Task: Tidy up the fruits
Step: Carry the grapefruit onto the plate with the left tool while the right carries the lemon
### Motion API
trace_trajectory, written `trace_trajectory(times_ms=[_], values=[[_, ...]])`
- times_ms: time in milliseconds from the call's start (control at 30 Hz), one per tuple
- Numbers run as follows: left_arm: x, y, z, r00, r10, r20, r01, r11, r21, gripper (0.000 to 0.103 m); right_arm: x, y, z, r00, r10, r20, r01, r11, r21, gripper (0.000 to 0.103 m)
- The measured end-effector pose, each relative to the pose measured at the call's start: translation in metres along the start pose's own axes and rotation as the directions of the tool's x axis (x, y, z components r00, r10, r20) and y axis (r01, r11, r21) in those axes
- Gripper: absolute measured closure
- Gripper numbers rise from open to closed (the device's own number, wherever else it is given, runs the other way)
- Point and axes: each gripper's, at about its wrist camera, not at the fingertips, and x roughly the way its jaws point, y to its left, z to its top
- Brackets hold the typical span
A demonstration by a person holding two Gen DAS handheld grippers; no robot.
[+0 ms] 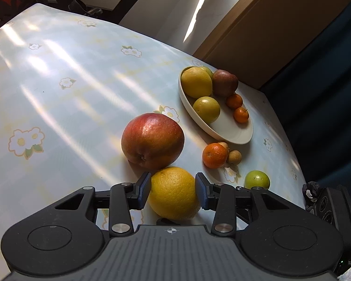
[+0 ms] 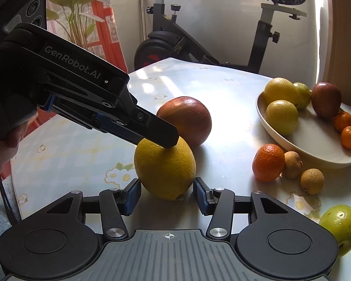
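Left gripper (image 1: 173,190) clamps the yellow citrus (image 1: 174,193), long axis tilted upright.

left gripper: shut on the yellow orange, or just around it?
Shut on it, apparently. In the left wrist view both fingers press the yellow orange sides; the right wrist view shows the left gripper over it. Lift: cannot tell.

Left wrist cam sits low over the pale flower-print tablecloth (image 1: 58,89), looking down along its fingers, right up close to the big yellow citrus fruit (image 1: 174,193). Right wrist cam is lower and flatter, facing the black exercise bike (image 2: 199,39). Both catch that fruit (image 2: 165,168) and the cream oval bowl (image 1: 229,133) (image 2: 316,145).
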Motion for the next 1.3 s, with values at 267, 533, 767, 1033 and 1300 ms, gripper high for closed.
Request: trace_trajectory(times_ms=[267,533,767,1033,1300], values=[[-0.001,-0.013,-0.002,1.0,0.023,-0.002,-0.023,1.0,-0.002,0.059,-0.014,-0.006,-0.005,0.999,0.013,0.03,-0.014,0.999,0.048,0.059],[-0.009,-0.044,0.015,0.999,0.027,0.033,-0.029,0.998,0.056,0.06,-0.038,-0.022,0.009,0.991,-0.019,0.133,0.008,0.997,0.079,0.059],[-0.018,-0.084,0.043,0.996,0.028,0.086,-0.041,0.987,0.154,0.06,-0.058,-0.05,0.043,0.977,-0.045,0.206,0.031,0.997,0.072,0.059],[-0.016,-0.131,0.094,0.992,-0.012,0.126,-0.018,0.973,0.231,0.06,-0.079,-0.098,0.088,0.959,-0.099,0.266,0.082,0.994,0.074,0.059],[0.031,-0.151,0.121,0.996,-0.024,0.089,-0.002,0.961,0.277,0.06,-0.059,-0.148,0.096,0.968,-0.151,0.2,0.142,0.988,0.06,0.059]])
